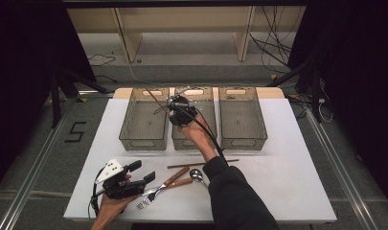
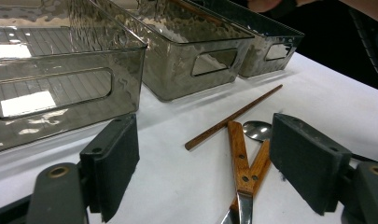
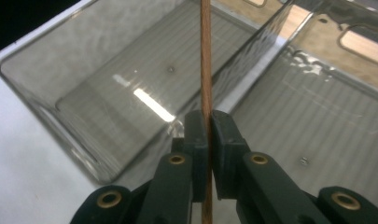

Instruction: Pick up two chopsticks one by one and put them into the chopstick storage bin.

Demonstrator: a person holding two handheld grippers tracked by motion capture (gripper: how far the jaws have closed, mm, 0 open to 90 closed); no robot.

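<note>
Thin brown wooden chopstick [image 3: 206,56], clamped upright-tilted over the grey bins' [image 3: 84,88] shared edge.

High view: we look down and forward over the whole table [image 1: 287,158]. Both gripper views sit close, low along their jaws. All three share the left bin [image 1: 144,117] [image 2: 60,84] [image 3: 107,93].

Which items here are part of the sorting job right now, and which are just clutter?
In the job:
thin brown wooden chopstick, clamped in the right gripper
three clear grey plastic bins
second brown chopstick, wooden-handled fork, metal spoon on the white table
open left gripper

Lying about:
wooden shelf frame
floor cables
</note>
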